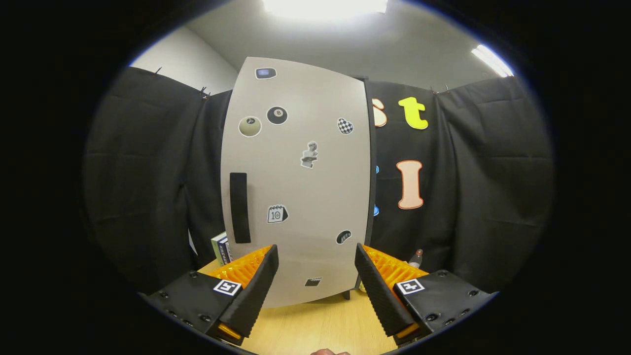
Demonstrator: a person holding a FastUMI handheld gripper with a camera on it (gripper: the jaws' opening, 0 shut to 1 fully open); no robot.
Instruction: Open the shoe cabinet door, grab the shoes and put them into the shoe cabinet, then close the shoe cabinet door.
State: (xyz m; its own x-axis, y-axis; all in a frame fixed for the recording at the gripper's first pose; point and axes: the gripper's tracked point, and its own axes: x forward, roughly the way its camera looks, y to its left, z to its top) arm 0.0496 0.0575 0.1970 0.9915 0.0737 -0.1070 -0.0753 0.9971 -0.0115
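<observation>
The shoe cabinet door [300,182] stands closed on the desk [315,325], just ahead of the gripper [315,276] — fingers apart, holding nothing. Ambiguous — either before opening or after closing.

gripper [316,276] | ridged jaws | square tag markers | screws on housings

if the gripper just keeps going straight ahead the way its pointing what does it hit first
Most likely the pale grey cabinet door, dotted with stickers, which stands shut just beyond the open gripper. Nothing lies between the fingers on the light wooden table. Depth is unclear, but contact would fall on the lower door, right of the black vertical handle.
</observation>
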